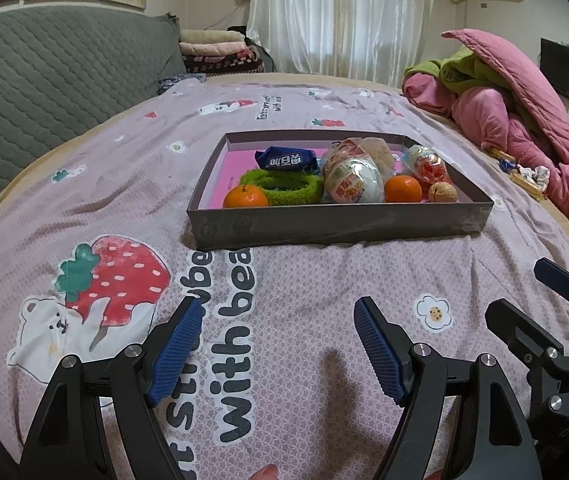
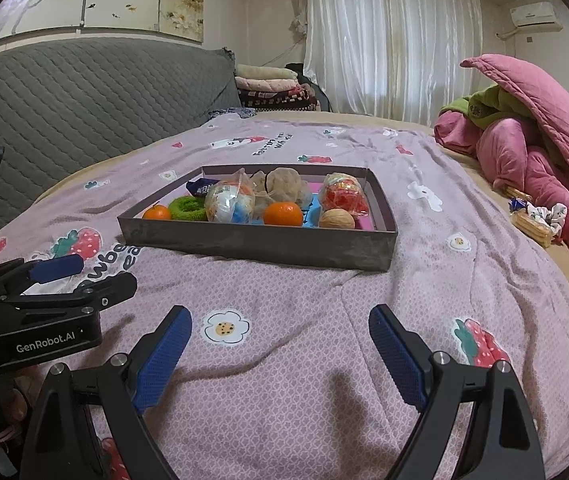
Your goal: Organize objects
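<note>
A shallow grey box [image 1: 336,224] [image 2: 252,242] with a pink floor sits on the bed. It holds two oranges [image 1: 245,197] [image 1: 403,189], a green scrunchie [image 1: 288,187], a blue snack packet [image 1: 286,159], wrapped packets [image 1: 350,178] [image 1: 428,166] and a walnut [image 1: 442,192]. My left gripper [image 1: 278,312] is open and empty, low over the sheet in front of the box. My right gripper [image 2: 280,320] is open and empty, to the right of the left one. Each gripper shows at the edge of the other's view.
The bed is covered by a pink printed sheet [image 2: 284,380]. A pile of pink and green quilts [image 2: 532,140] lies at the right, with wafer snacks and a small white cloth [image 2: 536,220] beside it. A grey quilted headboard [image 1: 44,88] stands at left.
</note>
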